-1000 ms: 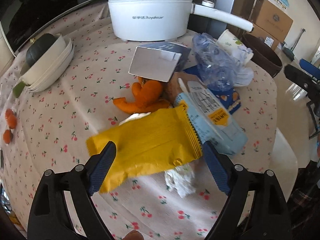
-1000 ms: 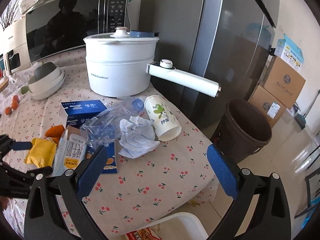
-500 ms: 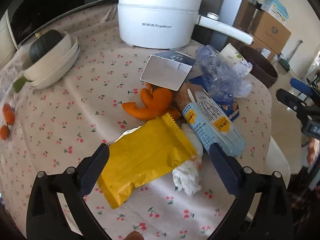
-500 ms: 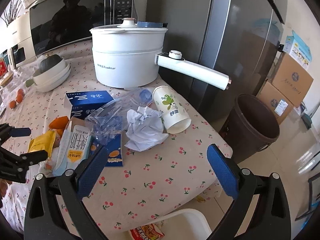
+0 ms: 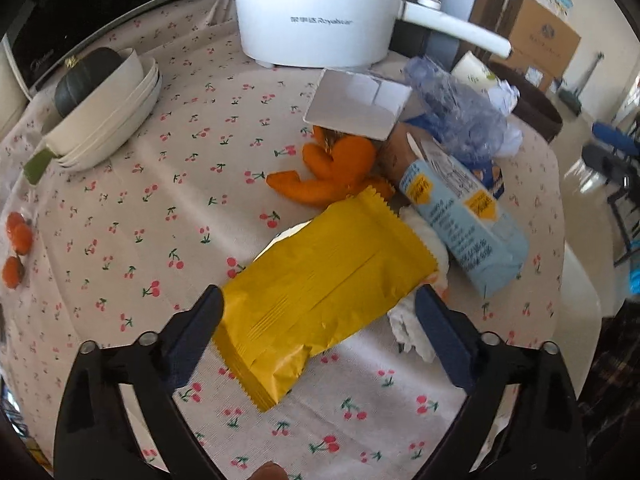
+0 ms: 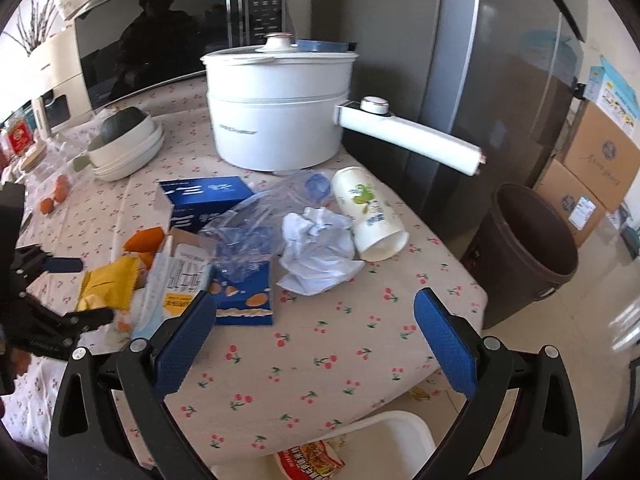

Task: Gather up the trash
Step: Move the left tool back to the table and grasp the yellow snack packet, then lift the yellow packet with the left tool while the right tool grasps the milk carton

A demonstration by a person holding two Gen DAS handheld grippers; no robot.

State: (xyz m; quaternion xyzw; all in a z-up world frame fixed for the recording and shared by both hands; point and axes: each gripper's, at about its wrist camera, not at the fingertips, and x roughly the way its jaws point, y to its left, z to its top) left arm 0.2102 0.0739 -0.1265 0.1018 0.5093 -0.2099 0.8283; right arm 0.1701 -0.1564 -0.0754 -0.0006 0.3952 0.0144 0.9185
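A pile of trash lies on the cherry-print tablecloth (image 5: 160, 184). A yellow snack wrapper (image 5: 320, 292) lies between the fingers of my open left gripper (image 5: 320, 320), which does not touch it. Behind it lie orange peel (image 5: 336, 168), a light blue carton (image 5: 468, 220), a blue box (image 6: 204, 196), a crushed plastic bottle (image 6: 256, 232), crumpled white paper (image 6: 316, 248) and a paper cup (image 6: 368, 212). My right gripper (image 6: 316, 332) is open and empty over the table's near edge. A brown trash bin (image 6: 528, 248) stands on the floor at the right.
A white electric pot (image 6: 280, 108) with a long handle (image 6: 408, 140) stands behind the pile. Stacked bowls holding a dark squash (image 5: 100, 108) sit at the left, with small orange fruits (image 5: 16, 248). Cardboard boxes (image 6: 592, 172) stand by the fridge. A white stool (image 6: 384, 440) is below the table.
My left gripper has moved in over the yellow wrapper, which now lies between its fingers. My right gripper has moved closer to the table and the pile.
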